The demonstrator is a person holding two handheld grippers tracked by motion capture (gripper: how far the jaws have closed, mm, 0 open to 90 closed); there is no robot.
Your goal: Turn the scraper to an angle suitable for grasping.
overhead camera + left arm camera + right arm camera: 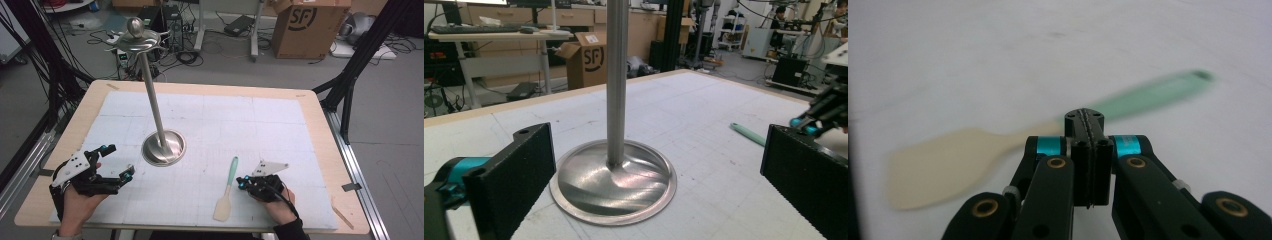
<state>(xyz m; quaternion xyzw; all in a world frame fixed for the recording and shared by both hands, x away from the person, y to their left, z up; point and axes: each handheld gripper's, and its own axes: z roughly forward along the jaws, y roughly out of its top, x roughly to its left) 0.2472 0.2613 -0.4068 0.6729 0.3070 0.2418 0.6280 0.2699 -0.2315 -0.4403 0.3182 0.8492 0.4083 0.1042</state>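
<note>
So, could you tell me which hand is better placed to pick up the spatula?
Right. The right gripper sits just beside the spatula, jaws shut and needing to open first. The left gripper, jaws open, faces the metal stand's base, farther away.

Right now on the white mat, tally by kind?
Metal stand: 1
Spatula, green handle with cream blade: 1
Hand-held tools: 2, left tool and right tool
Total: 4
</note>
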